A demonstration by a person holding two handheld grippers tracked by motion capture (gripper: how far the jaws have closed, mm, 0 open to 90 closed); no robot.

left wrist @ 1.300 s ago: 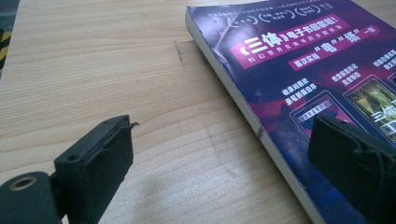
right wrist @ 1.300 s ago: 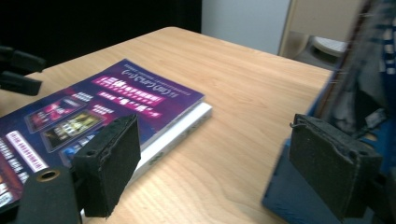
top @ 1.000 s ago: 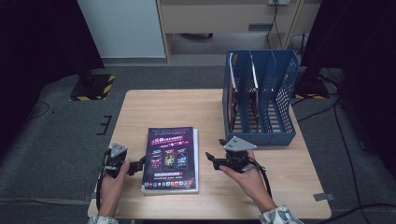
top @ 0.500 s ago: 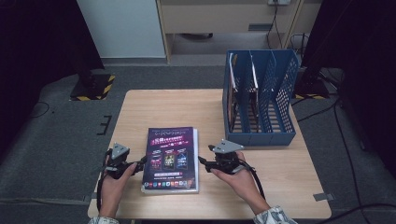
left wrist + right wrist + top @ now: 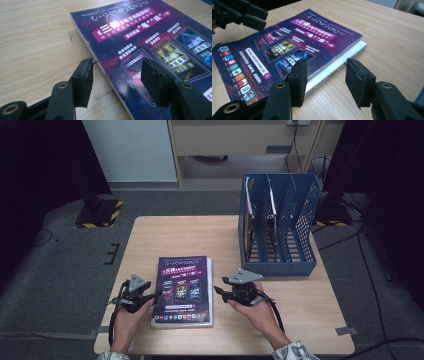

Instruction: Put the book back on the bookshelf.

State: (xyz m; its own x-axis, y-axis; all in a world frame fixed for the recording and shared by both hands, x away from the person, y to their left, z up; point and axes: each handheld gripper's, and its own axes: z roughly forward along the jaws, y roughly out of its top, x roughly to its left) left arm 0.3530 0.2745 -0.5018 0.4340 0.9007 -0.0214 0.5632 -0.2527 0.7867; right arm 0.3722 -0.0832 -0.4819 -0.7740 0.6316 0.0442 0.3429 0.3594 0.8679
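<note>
A glossy purple-covered magazine [image 5: 183, 289] lay flat on the pale wooden table [image 5: 165, 235], near the person's edge and left of centre, resting on top of a thicker white book [image 5: 342, 62] whose edge stuck out along its right side. The left gripper [image 5: 150, 296], held in the person's left hand [image 5: 127, 312], sat at the magazine's left edge. In the left gripper view its two black jaws straddled that edge, one over bare wood and the other over the cover; they had just been closing, yet a clear gap remained and neither pad pressed on the paper. The right gripper [image 5: 220, 291], in the right hand [image 5: 252, 305], stood at the stack's right side. In the right gripper view one jaw hung over the cover's corner region and the other over the table beyond the white book; these jaws too had just been closing but stood parted, gripping nothing. Toward the far right corner of the table stood a blue plastic file rack [image 5: 280, 227] with several upright compartments, a few dark booklets [image 5: 260, 220] standing in its left slots, well apart from both grippers.
</note>
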